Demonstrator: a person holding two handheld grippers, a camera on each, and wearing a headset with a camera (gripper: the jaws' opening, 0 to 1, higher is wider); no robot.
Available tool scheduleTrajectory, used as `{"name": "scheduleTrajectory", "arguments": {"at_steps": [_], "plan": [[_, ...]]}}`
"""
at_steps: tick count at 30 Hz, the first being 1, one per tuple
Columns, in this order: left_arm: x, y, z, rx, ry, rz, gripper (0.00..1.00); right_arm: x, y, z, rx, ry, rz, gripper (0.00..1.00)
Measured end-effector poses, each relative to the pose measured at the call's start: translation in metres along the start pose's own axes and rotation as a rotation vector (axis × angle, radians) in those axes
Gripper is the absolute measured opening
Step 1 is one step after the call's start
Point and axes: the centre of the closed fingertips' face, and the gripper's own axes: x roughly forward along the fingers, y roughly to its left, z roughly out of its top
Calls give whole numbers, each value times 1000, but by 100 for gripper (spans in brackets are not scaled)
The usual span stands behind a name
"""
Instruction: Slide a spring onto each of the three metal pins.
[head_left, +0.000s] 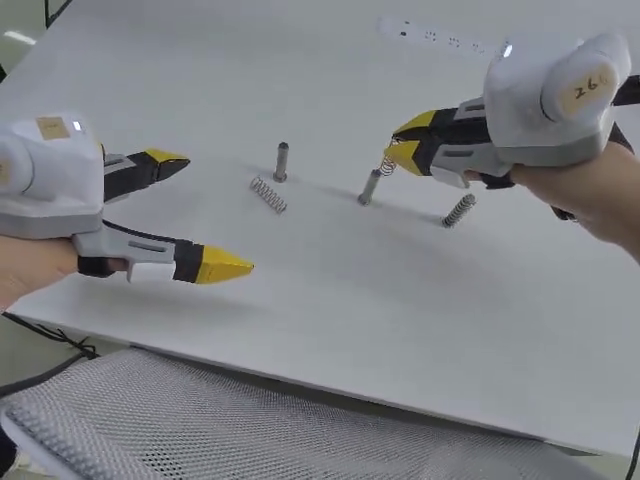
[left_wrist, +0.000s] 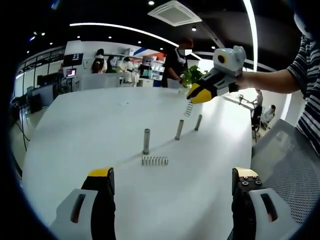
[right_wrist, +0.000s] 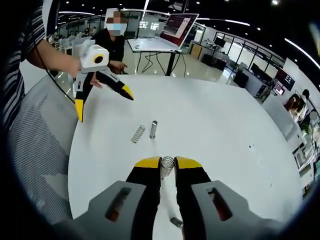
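The right tongs (head_left: 405, 150) are almost closed, pinching a spring (head_left: 387, 165) by its top. It hangs at one o'clock of the middle pin (head_left: 370, 187), seemingly not yet over it. Best to hold it plumb, centre its lower mouth on the pin tip, lower, then release. The left tongs (head_left: 200, 212) gape wide and empty, at eight o'clock of the loose spring (head_left: 268, 194).

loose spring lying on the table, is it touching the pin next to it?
Apart. The right gripper view shows a strip of bare table between the loose spring and the pin.
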Motion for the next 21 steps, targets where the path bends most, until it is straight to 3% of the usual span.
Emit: {"name": "scheduleTrajectory", "arguments": {"at_steps": [9,21], "plan": [[0,2,-2,2,-4,-3,96,13,-10,-9,15,22,-4,12],[0,3,-2,-7,-17,-4,95,15,-5,-9,32,23,7,12]]}}
